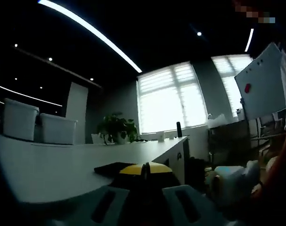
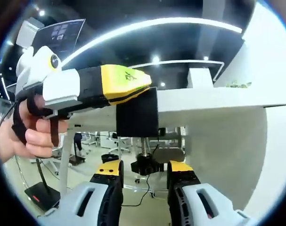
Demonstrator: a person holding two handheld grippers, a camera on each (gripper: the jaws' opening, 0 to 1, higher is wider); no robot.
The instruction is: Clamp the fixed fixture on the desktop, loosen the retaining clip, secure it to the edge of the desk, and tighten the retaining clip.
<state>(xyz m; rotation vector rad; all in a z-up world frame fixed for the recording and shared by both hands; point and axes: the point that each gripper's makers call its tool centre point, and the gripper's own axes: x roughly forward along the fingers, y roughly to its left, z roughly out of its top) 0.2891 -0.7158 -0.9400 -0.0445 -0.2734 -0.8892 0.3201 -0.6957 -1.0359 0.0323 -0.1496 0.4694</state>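
Black fixture [image 2: 137, 113] gripped by left tool [image 2: 128, 87].

Left gripper view is dim and underexposed; windows [image 1: 171, 99] at centre right are blown out with glare, the plant [image 1: 117, 127] before them silhouetted. Ceiling strip light [image 1: 91, 29] is streaked from upper left. Soft blur is seen throughout, foreground darkest. Right gripper view is brighter, lit by a curved strip light [image 2: 157, 24] at top; straight edges are bowed by fisheye distortion towards the frame edges.
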